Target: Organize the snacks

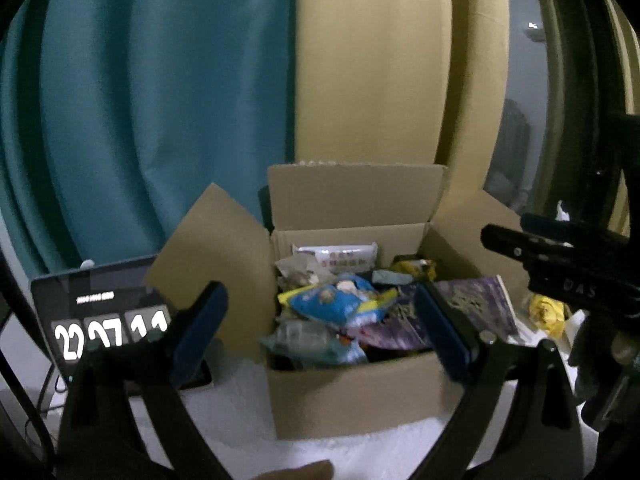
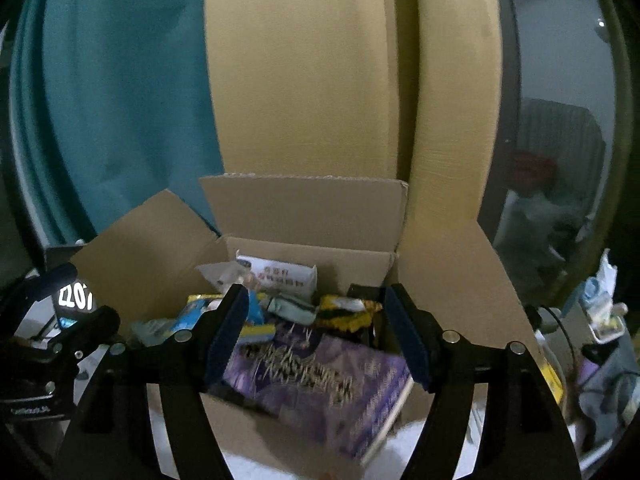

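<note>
Snacks sit heaped in open box on white surface. Both grippers, left and right, hang w/ jaws spread, nothing held. Purple pack tilts over near-right rim: looks flat, stiffish; pinch at edge. Blue pouch prob. soft, light, crinkly; grip mid-body, gently.
</note>
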`<action>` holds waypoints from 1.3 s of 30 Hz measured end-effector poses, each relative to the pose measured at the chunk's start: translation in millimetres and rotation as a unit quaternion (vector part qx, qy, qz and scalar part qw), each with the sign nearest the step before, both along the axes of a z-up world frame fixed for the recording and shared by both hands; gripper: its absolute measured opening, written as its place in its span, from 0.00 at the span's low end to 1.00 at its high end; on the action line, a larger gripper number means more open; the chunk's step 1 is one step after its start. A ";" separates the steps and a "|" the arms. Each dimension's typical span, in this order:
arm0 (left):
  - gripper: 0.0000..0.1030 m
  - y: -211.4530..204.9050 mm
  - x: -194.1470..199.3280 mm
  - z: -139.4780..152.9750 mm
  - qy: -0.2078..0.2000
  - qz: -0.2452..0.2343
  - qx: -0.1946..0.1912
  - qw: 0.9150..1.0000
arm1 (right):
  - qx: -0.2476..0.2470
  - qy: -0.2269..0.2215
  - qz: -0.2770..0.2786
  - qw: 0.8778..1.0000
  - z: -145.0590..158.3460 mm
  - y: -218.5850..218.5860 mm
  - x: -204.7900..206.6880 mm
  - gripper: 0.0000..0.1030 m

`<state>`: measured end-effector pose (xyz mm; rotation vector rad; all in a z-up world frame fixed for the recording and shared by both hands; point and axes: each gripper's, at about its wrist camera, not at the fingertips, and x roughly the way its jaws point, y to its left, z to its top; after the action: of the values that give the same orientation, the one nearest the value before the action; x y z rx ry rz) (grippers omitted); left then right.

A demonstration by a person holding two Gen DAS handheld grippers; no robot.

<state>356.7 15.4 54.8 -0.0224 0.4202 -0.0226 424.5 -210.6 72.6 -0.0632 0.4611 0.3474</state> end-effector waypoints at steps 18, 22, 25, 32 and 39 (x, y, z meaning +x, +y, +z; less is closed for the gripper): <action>0.92 -6.4 -126.9 -7.9 -0.042 0.013 -0.013 0.999 | -0.013 -0.041 -0.009 0.999 -12.0 -17.6 -132.3 0.72; 0.92 -7.5 -149.9 -6.8 -0.053 0.016 -0.011 0.998 | -0.013 -0.061 -0.014 0.998 -9.5 -20.1 -162.2 0.72; 0.92 -9.5 -167.5 -3.7 -0.068 0.017 -0.008 0.997 | -0.013 -0.082 -0.017 0.996 -3.7 -22.4 -187.5 0.72; 0.92 -19.4 -212.0 11.4 -0.114 0.011 0.001 0.993 | -0.004 -0.126 -0.027 0.992 9.6 -31.4 -236.8 0.73; 0.92 -28.7 -247.4 22.0 -0.146 -0.002 0.006 0.989 | 0.008 -0.153 -0.037 0.987 16.4 -43.8 -274.9 0.74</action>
<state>109.3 -13.3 76.8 -0.0065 0.1270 -0.0262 149.5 -254.5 88.9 -0.0828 0.1561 0.2615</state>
